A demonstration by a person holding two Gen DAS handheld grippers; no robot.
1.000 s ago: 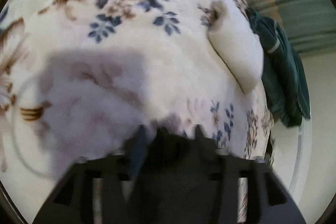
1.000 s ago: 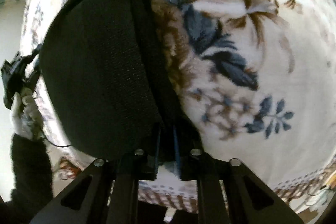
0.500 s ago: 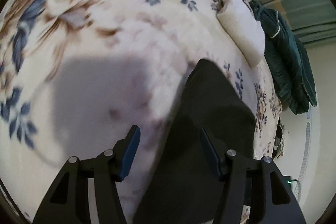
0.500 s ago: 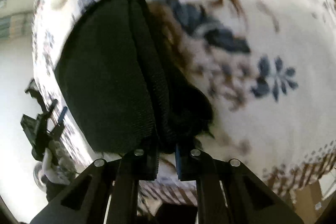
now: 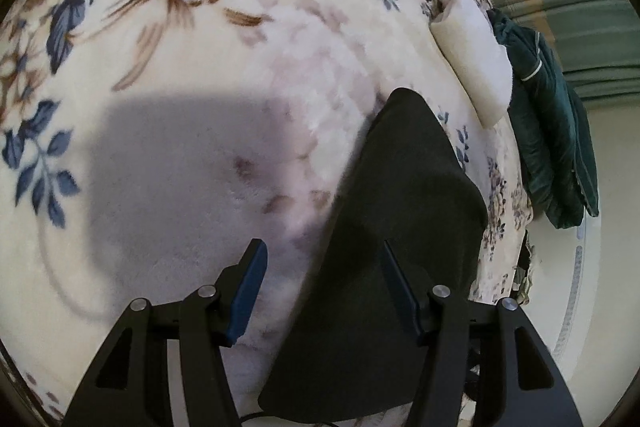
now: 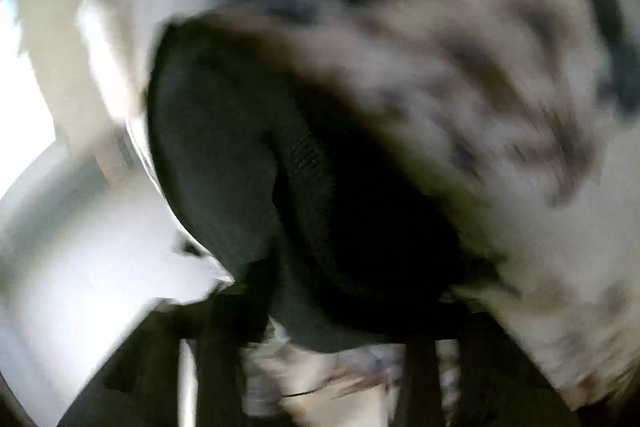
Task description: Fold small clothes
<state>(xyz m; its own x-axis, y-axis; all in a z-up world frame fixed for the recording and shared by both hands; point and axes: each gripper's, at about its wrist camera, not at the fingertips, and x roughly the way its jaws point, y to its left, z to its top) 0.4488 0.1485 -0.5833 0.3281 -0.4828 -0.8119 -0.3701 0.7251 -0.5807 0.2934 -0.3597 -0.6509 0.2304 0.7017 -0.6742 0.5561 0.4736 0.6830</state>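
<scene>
A black garment (image 5: 404, 227) lies flat on the floral blanket (image 5: 200, 47), near the bed's right edge. My left gripper (image 5: 324, 267) stands open just above it. Its right finger (image 5: 396, 291) hangs over the cloth's left part, its left finger over bare blanket, and nothing is pinched. The right wrist view is smeared by motion. There the black garment (image 6: 224, 147) bunches into a thick fold right at my right gripper (image 6: 320, 339) and hides the fingertips. The jaws are opening, with the fold still between them.
A white rolled cloth (image 5: 472, 51) lies on the blanket beyond the garment. Dark green clothing (image 5: 556, 131) hangs off the bed's far right edge, with a green curtain (image 5: 580, 27) behind. Pale floor (image 5: 600, 287) shows past the edge.
The left gripper let go of the black cloth and pulled back to the left; the cloth now lies flat. The right gripper swung and rolled with the fold in it, and its view blurred.
</scene>
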